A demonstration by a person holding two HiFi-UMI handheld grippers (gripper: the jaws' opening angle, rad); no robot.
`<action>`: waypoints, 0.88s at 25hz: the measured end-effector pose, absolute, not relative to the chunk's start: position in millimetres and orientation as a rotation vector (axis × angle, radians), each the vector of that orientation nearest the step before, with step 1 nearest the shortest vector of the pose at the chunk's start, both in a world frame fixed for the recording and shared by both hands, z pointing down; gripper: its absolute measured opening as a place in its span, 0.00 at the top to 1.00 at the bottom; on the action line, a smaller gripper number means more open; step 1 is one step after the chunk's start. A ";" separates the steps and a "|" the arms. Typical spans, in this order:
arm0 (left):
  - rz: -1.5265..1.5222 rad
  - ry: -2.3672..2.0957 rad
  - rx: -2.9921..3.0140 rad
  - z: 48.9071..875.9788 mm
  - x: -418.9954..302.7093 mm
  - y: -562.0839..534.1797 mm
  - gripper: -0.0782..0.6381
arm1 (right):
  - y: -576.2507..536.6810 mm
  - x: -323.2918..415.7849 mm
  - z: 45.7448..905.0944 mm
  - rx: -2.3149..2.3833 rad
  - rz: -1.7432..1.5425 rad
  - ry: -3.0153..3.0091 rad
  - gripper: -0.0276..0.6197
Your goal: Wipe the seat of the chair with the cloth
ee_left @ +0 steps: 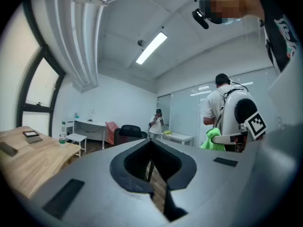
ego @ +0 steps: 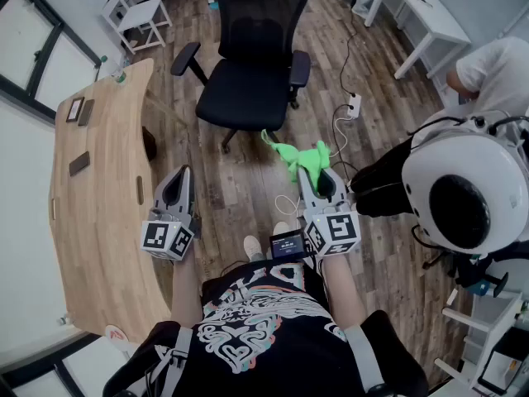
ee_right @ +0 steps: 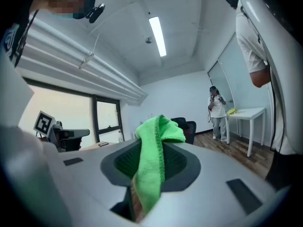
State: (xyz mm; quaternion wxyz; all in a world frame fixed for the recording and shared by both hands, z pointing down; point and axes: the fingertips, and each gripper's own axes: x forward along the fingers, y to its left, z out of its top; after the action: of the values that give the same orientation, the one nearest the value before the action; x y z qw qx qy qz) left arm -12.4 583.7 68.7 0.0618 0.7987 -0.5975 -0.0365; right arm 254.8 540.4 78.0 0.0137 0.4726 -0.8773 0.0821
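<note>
The black office chair (ego: 252, 52) stands ahead on the wood floor, its seat (ego: 246, 99) bare. A bright green cloth (ego: 301, 157) hangs from my right gripper (ego: 317, 174), which is shut on it, short of the chair and to the right of the seat. In the right gripper view the cloth (ee_right: 152, 161) drapes over the closed jaws, with the chair (ee_right: 187, 125) far behind. My left gripper (ego: 177, 184) is held beside the table, shut with nothing in it. In the left gripper view the chair (ee_left: 129, 132) is small and distant beyond the left gripper (ee_left: 150, 144).
A long wooden table (ego: 103, 197) with small devices runs along the left. A white domed machine (ego: 461, 190) stands close on the right, with a person in white (ego: 496, 71) behind it. A power strip (ego: 355, 105) and cables lie right of the chair. White desks (ego: 426, 19) stand at the back.
</note>
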 end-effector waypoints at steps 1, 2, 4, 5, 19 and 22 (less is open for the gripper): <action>-0.122 -1.829 2.391 69.5 -19.1 583.0 0.89 | 537.8 255.0 75.9 1.473 0.231 -2.731 0.81; -0.130 -1.847 2.370 70.2 -25.2 582.1 0.89 | 535.4 255.4 73.6 1.474 0.208 -2.730 0.81; -0.130 -1.864 2.350 70.5 -33.3 579.4 0.89 | 530.9 257.8 68.4 1.478 0.176 -2.736 0.81; -0.130 -1.862 2.348 70.0 -34.6 577.8 0.89 | 528.8 260.2 66.2 1.482 0.170 -2.740 0.81; -0.029 -1.890 2.387 63.2 6.0 543.0 0.89 | 487.3 286.8 87.9 1.414 0.337 -2.764 0.81; -0.022 -1.894 2.382 65.3 11.7 533.4 0.89 | 478.7 287.8 86.9 1.367 0.355 -2.803 0.80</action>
State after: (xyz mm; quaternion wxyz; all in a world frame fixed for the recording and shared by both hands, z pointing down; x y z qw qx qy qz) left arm 11.7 533.4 65.3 0.0493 0.7817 -0.6216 -0.0071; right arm 287.8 478.7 86.9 0.0014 0.4354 -0.8931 0.1131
